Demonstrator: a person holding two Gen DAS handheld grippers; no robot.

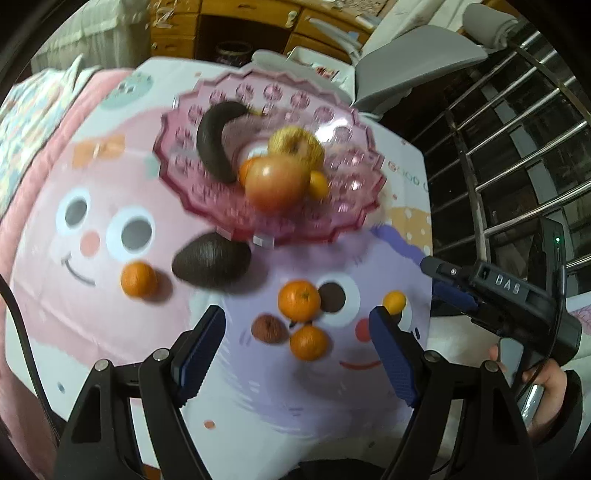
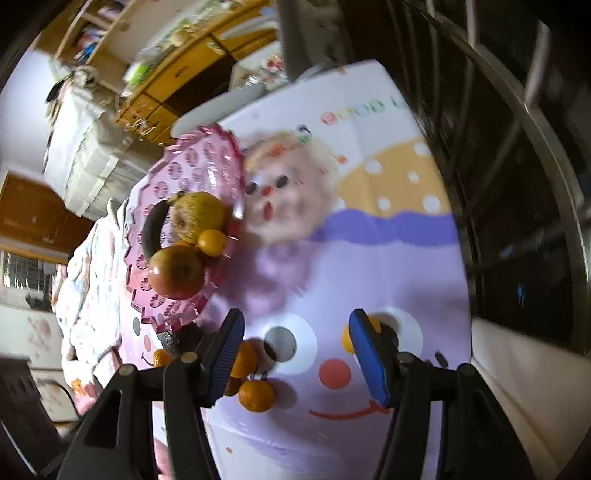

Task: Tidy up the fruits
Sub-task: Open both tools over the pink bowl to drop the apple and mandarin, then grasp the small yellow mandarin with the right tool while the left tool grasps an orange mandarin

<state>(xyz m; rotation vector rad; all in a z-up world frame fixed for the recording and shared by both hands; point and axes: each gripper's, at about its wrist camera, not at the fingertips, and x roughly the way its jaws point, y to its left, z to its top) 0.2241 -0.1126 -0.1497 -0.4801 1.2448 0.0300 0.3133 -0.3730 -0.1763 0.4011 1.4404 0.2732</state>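
Note:
A pink plastic fruit plate (image 1: 343, 214) (image 2: 173, 314) holds a dark banana (image 1: 212, 144), a red apple (image 1: 275, 182) (image 2: 176, 271), a yellow apple (image 1: 295, 144) (image 2: 197, 214) and small oranges (image 1: 318, 184). On the cartoon tablecloth lie an avocado (image 1: 212, 260), an orange (image 1: 138, 279), two more oranges (image 1: 299, 300) (image 1: 309, 342), a brown fruit (image 1: 269, 328) and a small orange (image 1: 394, 301) (image 2: 346, 338). My left gripper (image 1: 297, 332) is open above the oranges. My right gripper (image 2: 295, 339) (image 1: 452, 291) is open, empty, its right finger by the small orange.
The tablecloth (image 1: 295, 398) covers a table with its edge at the right. A metal railing (image 1: 498, 155) stands to the right. A grey chair (image 1: 413, 62) and wooden drawers (image 1: 258, 22) are behind. Pink bedding (image 1: 33, 155) lies left.

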